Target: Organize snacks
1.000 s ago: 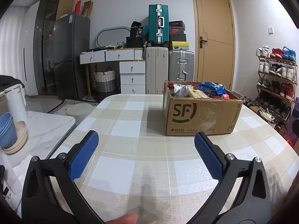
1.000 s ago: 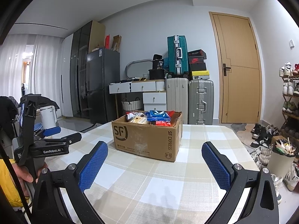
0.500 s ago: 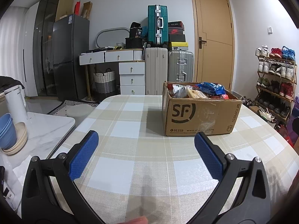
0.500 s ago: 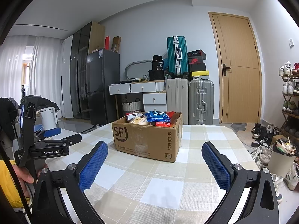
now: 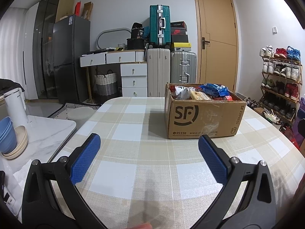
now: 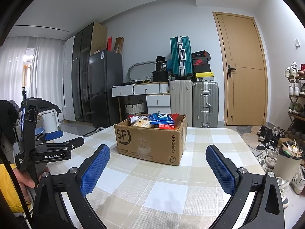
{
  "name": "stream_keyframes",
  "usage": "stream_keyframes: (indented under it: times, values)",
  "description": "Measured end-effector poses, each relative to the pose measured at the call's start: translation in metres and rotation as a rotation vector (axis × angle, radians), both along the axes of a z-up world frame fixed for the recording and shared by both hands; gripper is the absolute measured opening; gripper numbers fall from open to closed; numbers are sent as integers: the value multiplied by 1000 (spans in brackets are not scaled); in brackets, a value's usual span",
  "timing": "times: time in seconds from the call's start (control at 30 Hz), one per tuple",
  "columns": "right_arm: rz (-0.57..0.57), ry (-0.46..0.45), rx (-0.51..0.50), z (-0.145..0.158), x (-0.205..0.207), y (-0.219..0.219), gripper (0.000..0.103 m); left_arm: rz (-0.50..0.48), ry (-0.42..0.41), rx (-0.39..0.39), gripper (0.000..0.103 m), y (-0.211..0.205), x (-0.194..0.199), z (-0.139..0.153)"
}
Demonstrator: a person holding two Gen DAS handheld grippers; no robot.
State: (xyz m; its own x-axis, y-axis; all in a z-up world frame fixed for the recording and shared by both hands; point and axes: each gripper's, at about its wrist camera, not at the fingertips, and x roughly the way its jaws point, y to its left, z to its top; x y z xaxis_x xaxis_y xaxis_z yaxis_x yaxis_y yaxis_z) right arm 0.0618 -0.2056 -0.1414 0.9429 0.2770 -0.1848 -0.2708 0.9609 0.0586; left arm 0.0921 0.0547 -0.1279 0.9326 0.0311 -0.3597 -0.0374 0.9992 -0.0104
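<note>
A brown SF Express cardboard box (image 5: 204,118) stands on the checked tablecloth (image 5: 133,133), filled with snack packets, among them a blue bag (image 5: 214,89) on top. In the right wrist view the box (image 6: 150,141) is ahead, slightly left, with the blue bag (image 6: 162,118) showing. My left gripper (image 5: 149,143) is open and empty, over the table short of the box. My right gripper (image 6: 158,152) is open and empty, also short of the box. The left gripper also shows in the right wrist view (image 6: 55,139) at the far left.
A white side counter (image 5: 43,133) with stacked bowls (image 5: 9,139) and a white kettle (image 5: 16,105) stands left of the table. A shoe rack (image 5: 280,80), a bin (image 6: 289,158) and loose shoes are on the right. Suitcases (image 5: 171,72), drawers and a fridge stand behind.
Both grippers stay open and nearly still. The views have shifted very slightly.
</note>
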Motion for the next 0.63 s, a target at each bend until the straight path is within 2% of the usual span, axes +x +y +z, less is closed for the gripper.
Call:
stream_keyframes:
  times: [0.63]
  values:
    - [2, 3, 2, -1, -1, -1, 102, 14, 1, -6, 103, 5, 1, -3]
